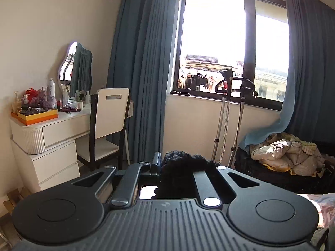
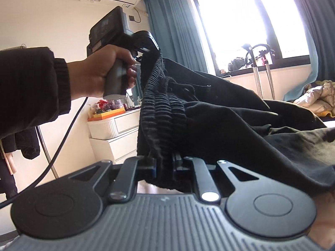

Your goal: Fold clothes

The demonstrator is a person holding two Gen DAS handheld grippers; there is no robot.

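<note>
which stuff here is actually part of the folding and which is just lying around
In the job:
black trousers, held by the waistband
left gripper, shut on it
right gripper, shut on it

Just lying about:
dressing table
chair
garment steamer
pale jacket

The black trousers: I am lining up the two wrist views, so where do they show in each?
Left wrist view: only a dark fuzzy bunch of the black trousers shows, low centre, clamped in the left tool.
Right wrist view: the black trousers fill the centre and right; the ribbed waistband runs from the right tool up to the left tool.
Shared landmark: the white dresser.
</note>
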